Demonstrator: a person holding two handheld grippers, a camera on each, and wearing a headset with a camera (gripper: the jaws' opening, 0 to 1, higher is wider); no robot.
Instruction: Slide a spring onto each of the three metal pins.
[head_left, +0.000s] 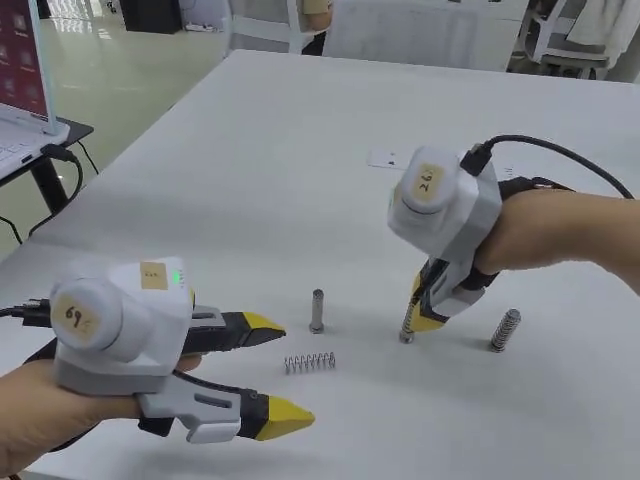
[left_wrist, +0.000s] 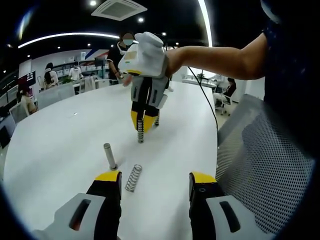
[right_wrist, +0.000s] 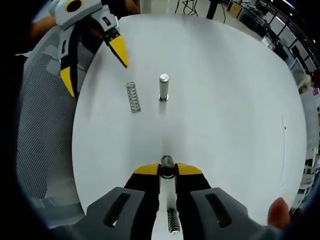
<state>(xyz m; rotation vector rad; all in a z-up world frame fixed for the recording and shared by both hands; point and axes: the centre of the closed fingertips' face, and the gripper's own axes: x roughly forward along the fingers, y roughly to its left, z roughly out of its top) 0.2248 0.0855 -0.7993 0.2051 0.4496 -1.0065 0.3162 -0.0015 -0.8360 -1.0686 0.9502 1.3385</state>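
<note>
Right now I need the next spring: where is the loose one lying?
In the head view the loose spring lies flat on the table, just nearer the person than the bare pin, ahead of the left tool.

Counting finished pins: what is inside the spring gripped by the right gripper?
The right gripper has its fingers shut on the spring, which stands upright on the table. A grey round end shows at its top, probably a pin head. Coils and fingers hide the shaft.
</note>
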